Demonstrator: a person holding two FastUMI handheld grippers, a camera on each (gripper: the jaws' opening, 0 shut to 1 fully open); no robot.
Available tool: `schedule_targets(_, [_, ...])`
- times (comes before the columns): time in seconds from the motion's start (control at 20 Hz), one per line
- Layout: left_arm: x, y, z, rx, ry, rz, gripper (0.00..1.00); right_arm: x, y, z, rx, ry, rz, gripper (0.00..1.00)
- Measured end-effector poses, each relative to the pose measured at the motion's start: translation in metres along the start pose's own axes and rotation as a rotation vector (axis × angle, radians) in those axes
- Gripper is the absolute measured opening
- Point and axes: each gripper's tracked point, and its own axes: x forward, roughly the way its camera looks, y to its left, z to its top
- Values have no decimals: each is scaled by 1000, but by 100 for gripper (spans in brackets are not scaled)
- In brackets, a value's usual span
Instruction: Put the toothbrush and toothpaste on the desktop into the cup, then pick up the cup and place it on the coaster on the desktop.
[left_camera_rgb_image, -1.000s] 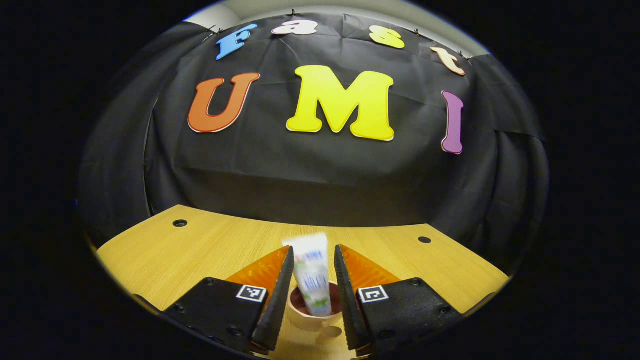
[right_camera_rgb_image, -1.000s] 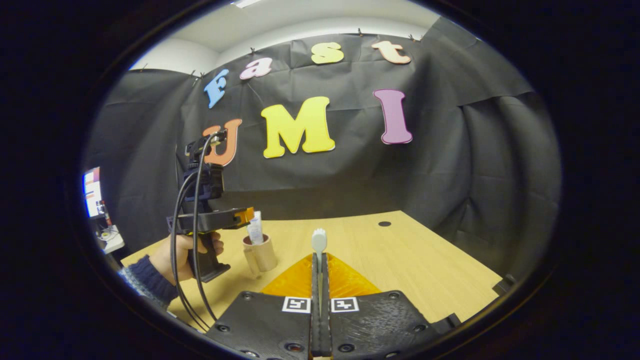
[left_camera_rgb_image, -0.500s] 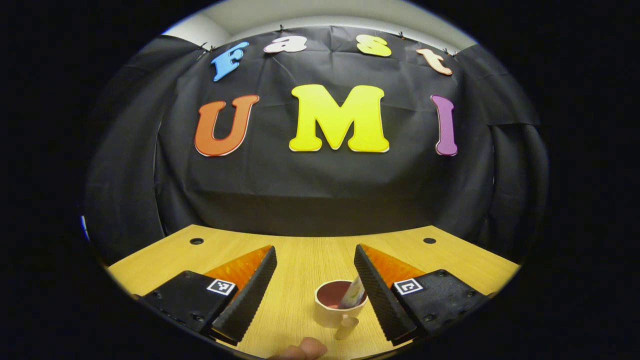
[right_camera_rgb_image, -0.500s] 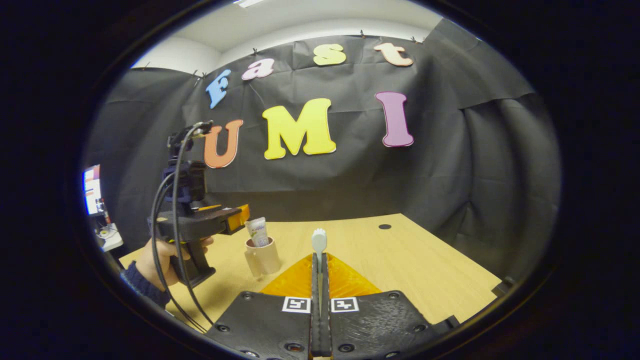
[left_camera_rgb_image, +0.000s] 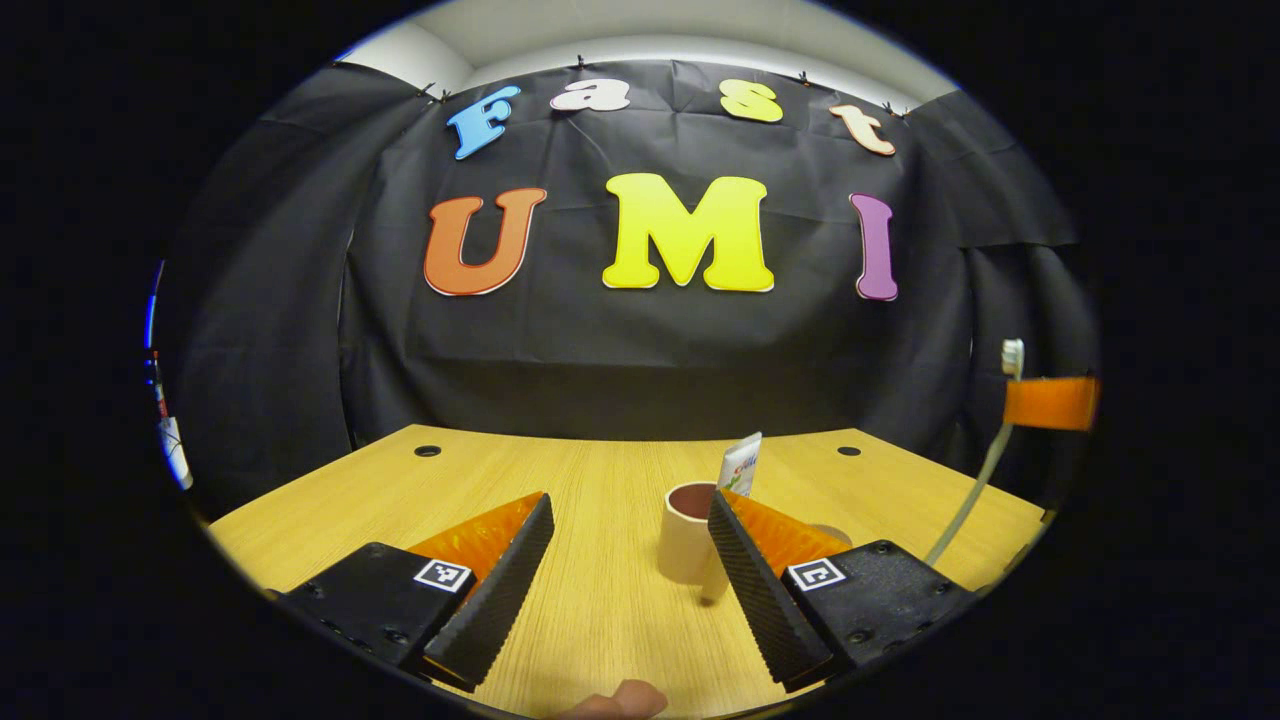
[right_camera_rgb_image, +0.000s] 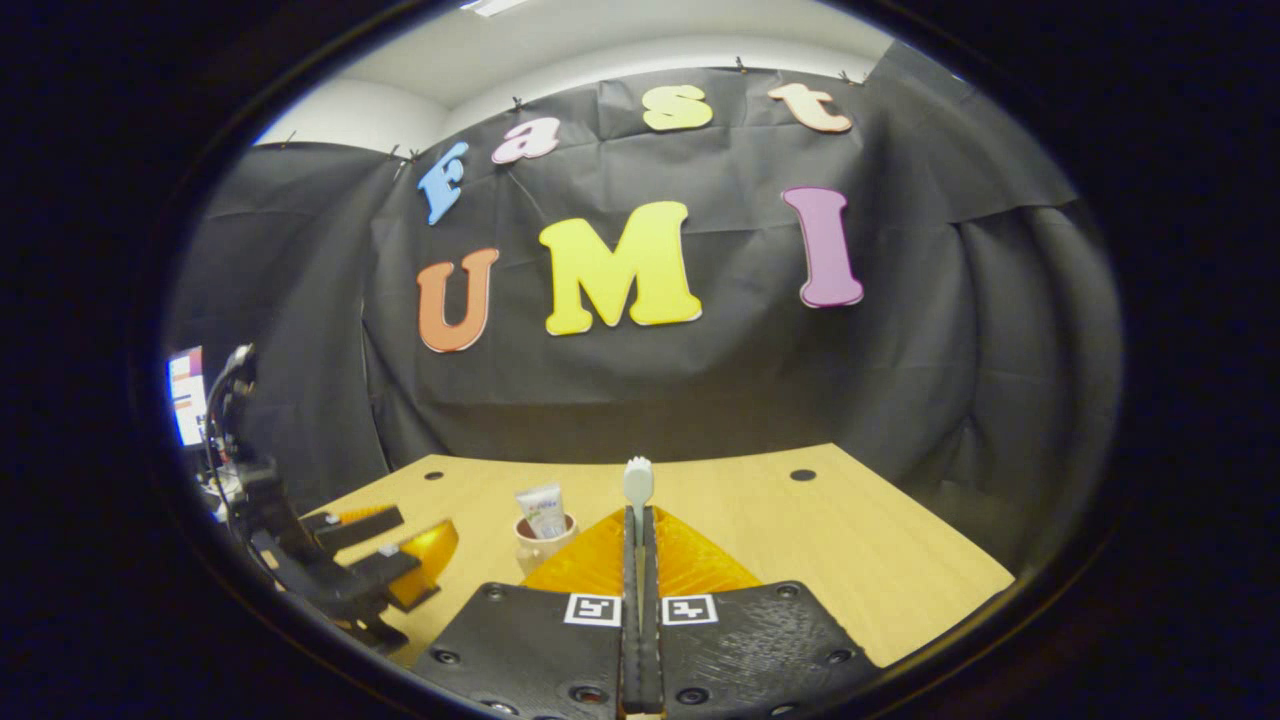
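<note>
In the left gripper view, my left gripper (left_camera_rgb_image: 630, 505) is open with bare desk between its fingers. The beige cup (left_camera_rgb_image: 685, 530) stands just ahead, partly behind the right-hand finger, and the white toothpaste tube (left_camera_rgb_image: 742, 465) leans out of it. At the far right, the white toothbrush (left_camera_rgb_image: 1000, 440) hangs upright in the other gripper. In the right gripper view, my right gripper (right_camera_rgb_image: 640, 515) is shut on the toothbrush (right_camera_rgb_image: 638, 478), bristle head up. The cup (right_camera_rgb_image: 540, 548) with the toothpaste (right_camera_rgb_image: 543, 508) stands ahead on the left. The open left gripper (right_camera_rgb_image: 415, 550) hovers left of the cup.
The wooden desk (right_camera_rgb_image: 850, 540) has small round holes near its back edge (left_camera_rgb_image: 428, 451). A pale round edge (left_camera_rgb_image: 828, 533) shows behind my left gripper's right-hand finger. A lit screen (right_camera_rgb_image: 185, 395) stands off the desk at the far left.
My left gripper let the toothpaste go into the cup, opened wide and drew back and left from it. My right gripper stayed shut on the toothbrush and came nearer the cup.
</note>
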Motion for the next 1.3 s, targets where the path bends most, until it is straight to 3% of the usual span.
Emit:
schedule_targets(0.35, [-21, 6, -43, -69, 72, -21, 99, 53, 70, 74, -42, -76, 52, 0])
schedule_targets(0.5, [-23, 14, -52, -93, 102, -25, 99, 84, 93, 86, -37, -91, 48, 0])
schedule_targets(0.85, [-25, 35, -39, -108, 70, -24, 98, 141, 122, 86, 79, -52, 52, 0])
schedule_targets(1.1, [-22, 45, -51, -144, 109, -35, 96, 153, 111, 47, -56, -3, -5, 1])
schedule_targets(1.3, [-22, 43, -56, -150, 125, -45, 96, 141, 111, 36, -51, 4, 21, 0])
